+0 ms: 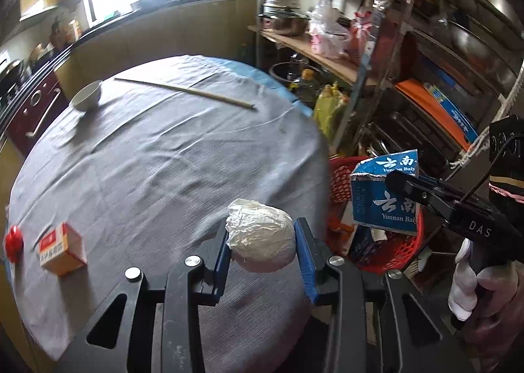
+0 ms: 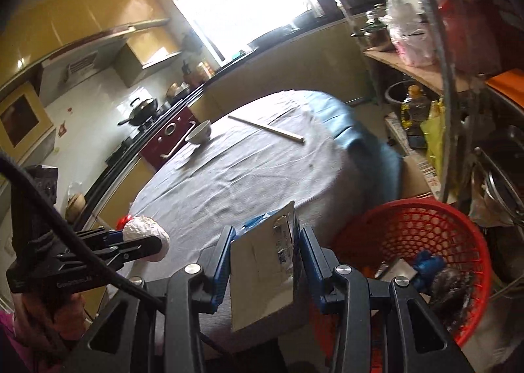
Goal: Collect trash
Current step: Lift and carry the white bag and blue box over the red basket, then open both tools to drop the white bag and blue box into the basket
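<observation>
Trash fills part of the red mesh basket standing on the floor just off the round worktop's right edge: the right wrist view shows a crumpled blue wrapper, a pale card piece and some dark scraps at its bottom, with much of the basket still open above them. The right gripper has its fingers closed on a blue-and-white carton, flattened between the blue pads and held over the gap between worktop edge and basket rim. The left gripper has its fingers pressed against both sides of a crumpled white paper ball, held above the grey cloth near the worktop's near-right edge. Only the left wrist view shows a small orange box and a red round thing side by side at the worktop's left edge. Both views show a white bowl and a long thin stick lying well apart from the grippers on the far side, with bare cloth between. Crowded metal shelves stand close behind the basket.
</observation>
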`<act>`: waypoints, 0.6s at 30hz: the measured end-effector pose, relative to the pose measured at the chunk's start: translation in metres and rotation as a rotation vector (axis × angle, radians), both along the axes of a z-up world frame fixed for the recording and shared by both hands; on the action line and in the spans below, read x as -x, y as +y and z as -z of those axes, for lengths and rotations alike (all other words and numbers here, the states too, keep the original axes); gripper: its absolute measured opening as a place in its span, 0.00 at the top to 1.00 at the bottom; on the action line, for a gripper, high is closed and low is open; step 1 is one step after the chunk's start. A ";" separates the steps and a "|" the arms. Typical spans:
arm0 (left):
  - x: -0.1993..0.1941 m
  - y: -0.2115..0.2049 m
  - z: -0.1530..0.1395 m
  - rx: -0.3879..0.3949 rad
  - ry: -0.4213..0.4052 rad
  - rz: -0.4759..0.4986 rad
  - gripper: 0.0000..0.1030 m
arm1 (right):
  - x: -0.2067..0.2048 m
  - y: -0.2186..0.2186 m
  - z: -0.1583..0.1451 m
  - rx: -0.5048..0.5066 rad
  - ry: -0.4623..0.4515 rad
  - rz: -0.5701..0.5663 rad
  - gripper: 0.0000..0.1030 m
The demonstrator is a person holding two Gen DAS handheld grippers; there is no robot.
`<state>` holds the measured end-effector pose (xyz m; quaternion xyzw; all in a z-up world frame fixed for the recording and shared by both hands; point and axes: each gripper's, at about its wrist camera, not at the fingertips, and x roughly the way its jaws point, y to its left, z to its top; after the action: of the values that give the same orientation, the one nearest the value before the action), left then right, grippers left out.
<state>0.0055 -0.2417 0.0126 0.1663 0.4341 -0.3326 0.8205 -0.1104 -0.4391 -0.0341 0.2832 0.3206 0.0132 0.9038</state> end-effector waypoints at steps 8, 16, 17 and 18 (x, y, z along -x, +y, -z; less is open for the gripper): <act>0.010 -0.047 0.003 -0.006 -0.003 0.096 0.62 | 0.019 -0.031 -0.002 -0.012 -0.013 0.070 0.58; 0.017 -0.092 0.016 -0.007 0.029 0.165 0.62 | 0.045 -0.064 0.010 -0.052 0.010 0.156 0.58; 0.018 -0.097 0.018 -0.012 0.032 0.170 0.62 | 0.048 -0.068 0.011 -0.055 0.012 0.167 0.58; 0.019 -0.103 0.022 -0.020 0.034 0.176 0.62 | 0.051 -0.072 0.013 -0.065 0.013 0.178 0.58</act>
<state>-0.0136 -0.3449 -0.0091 0.2061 0.4351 -0.4019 0.7789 -0.1619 -0.5109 -0.0474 0.3400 0.2996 -0.0584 0.8895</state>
